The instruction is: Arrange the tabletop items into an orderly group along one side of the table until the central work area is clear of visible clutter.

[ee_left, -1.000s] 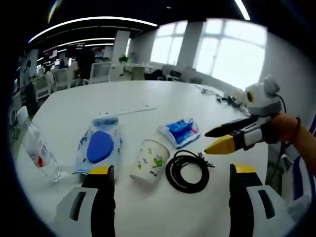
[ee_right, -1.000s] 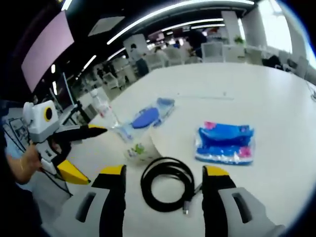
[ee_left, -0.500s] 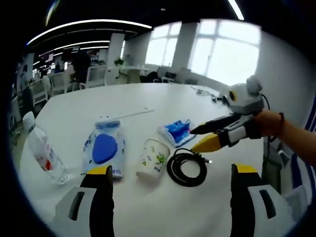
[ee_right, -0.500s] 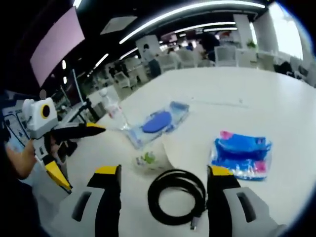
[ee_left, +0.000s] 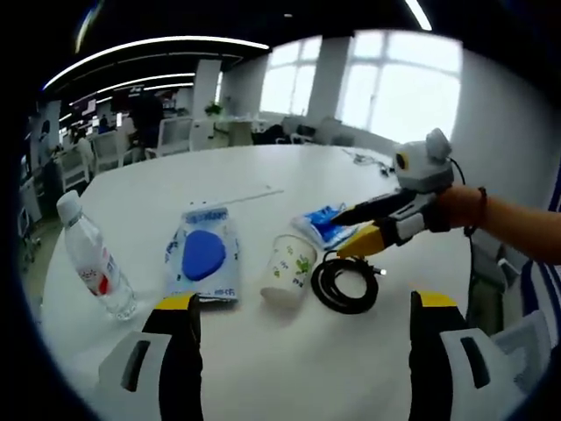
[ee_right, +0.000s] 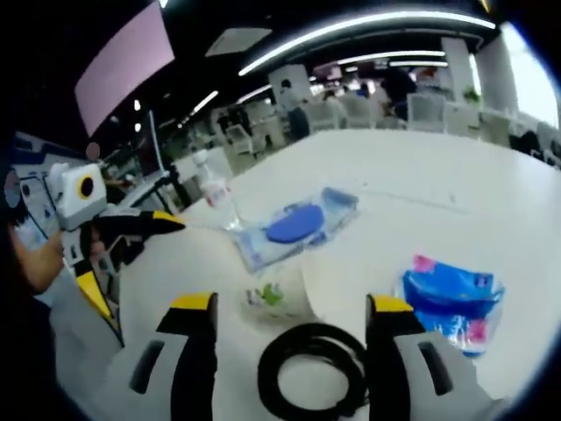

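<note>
On the white table (ee_left: 263,351) lie a black coiled cable (ee_left: 344,286), a paper cup (ee_left: 287,267) on its side, a blue packet (ee_left: 323,224), a clear pouch with a blue pad (ee_left: 205,260) and a water bottle (ee_left: 91,265). My left gripper (ee_left: 306,302) is open, near the front of the table, with nothing in it. My right gripper (ee_left: 343,235), held by a hand, hovers open above the cable and the blue packet. In the right gripper view the right gripper (ee_right: 292,304) frames the cup (ee_right: 282,295) and the cable (ee_right: 308,379). The left gripper (ee_right: 133,261) stands open at the left.
The blue packet (ee_right: 452,298), the pouch (ee_right: 298,226) and the bottle (ee_right: 215,188) lie further along the table. Cables (ee_left: 372,165) lie at the table's far end. Office chairs and desks (ee_right: 377,96) stand behind. A person's forearm (ee_left: 517,230) reaches in from the right.
The right gripper has moved in over the cable and blue packet. The left gripper's camera has shifted, so the items sit further right. Both stay open.
</note>
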Demonstrator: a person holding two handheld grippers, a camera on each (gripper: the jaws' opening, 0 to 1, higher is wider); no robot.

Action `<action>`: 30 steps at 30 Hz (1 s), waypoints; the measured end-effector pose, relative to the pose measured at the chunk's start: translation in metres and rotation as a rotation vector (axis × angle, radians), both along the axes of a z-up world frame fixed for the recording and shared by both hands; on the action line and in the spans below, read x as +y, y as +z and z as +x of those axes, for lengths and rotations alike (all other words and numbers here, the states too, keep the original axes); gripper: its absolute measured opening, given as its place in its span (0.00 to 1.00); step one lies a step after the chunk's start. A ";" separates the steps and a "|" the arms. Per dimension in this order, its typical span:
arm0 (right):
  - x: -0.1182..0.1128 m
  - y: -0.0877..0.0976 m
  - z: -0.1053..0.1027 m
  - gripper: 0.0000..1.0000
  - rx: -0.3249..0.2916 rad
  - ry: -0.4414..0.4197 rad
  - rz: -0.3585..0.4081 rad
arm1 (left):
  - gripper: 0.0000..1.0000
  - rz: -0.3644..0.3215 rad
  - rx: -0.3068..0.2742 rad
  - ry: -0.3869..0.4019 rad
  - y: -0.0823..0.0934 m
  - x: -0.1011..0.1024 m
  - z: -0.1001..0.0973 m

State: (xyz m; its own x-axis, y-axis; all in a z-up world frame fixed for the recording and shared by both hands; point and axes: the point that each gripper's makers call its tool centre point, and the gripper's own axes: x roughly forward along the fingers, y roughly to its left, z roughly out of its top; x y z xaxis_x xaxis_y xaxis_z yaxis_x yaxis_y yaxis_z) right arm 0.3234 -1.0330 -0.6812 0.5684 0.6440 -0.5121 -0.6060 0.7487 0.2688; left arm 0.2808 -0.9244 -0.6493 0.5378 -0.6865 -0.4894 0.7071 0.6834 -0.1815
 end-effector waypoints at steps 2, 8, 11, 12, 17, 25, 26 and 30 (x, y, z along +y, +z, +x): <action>0.004 -0.001 0.002 0.64 -0.007 0.020 0.005 | 0.99 0.000 0.001 0.007 0.000 0.004 0.001; 0.013 -0.008 0.010 0.60 0.000 0.042 0.031 | 0.98 0.009 0.007 0.018 -0.004 0.014 -0.002; 0.018 -0.011 0.014 0.58 0.000 0.056 0.041 | 0.97 0.010 0.012 0.019 -0.005 0.017 -0.003; 0.019 -0.012 0.015 0.58 0.002 0.059 0.041 | 0.97 0.010 0.010 0.019 -0.005 0.018 -0.003; 0.021 -0.022 0.018 0.54 0.027 0.071 0.027 | 0.97 0.015 0.014 0.018 -0.007 0.021 -0.005; 0.024 -0.029 0.021 0.43 0.042 0.073 0.028 | 0.96 0.021 0.019 0.015 -0.008 0.028 -0.008; 0.024 -0.028 0.021 0.41 0.040 0.073 0.032 | 0.96 0.021 0.019 0.018 -0.008 0.029 -0.007; 0.025 -0.028 0.023 0.31 0.044 0.066 0.049 | 0.96 -0.004 0.015 0.036 -0.005 0.033 -0.005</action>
State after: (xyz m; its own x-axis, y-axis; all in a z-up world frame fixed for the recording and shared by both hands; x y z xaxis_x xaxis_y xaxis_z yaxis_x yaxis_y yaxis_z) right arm 0.3462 -1.0083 -0.7087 0.5014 0.7044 -0.5024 -0.6406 0.6925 0.3317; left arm 0.2753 -0.8916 -0.6541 0.5552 -0.6683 -0.4952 0.6789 0.7080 -0.1943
